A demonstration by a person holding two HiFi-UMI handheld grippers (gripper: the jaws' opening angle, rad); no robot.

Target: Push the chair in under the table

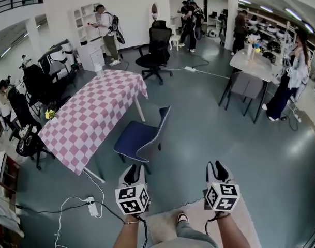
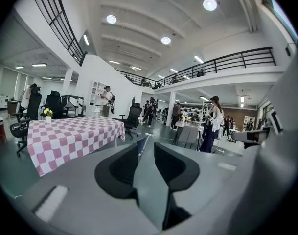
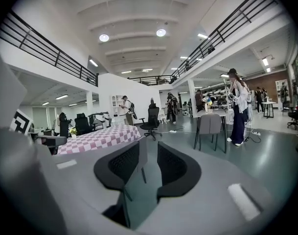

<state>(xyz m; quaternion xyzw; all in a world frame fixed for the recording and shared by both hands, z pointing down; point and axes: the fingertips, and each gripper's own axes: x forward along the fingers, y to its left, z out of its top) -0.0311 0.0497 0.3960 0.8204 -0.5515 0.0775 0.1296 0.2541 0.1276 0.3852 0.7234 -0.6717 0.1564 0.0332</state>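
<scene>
In the head view a blue chair (image 1: 140, 137) stands on the floor, pulled out from the long side of the table with the pink-and-white checked cloth (image 1: 93, 115); its back points toward me and to the right. My left gripper (image 1: 131, 172) sits just short of the chair's near edge, not touching it. My right gripper (image 1: 218, 169) hovers over bare floor to the chair's right. Both are open with nothing between the jaws. The left gripper view looks through the left gripper (image 2: 148, 153) at the chair's back edge (image 2: 143, 145) and the table (image 2: 73, 136). The right gripper (image 3: 148, 159) faces the room, table (image 3: 100, 138) at left.
A black office chair (image 1: 156, 53) stands beyond the table's far end. A grey table with a grey chair (image 1: 246, 84) is at the right, a person beside it. Black chairs (image 1: 28, 138) crowd the table's left side. A power strip with cable (image 1: 92, 205) lies at lower left.
</scene>
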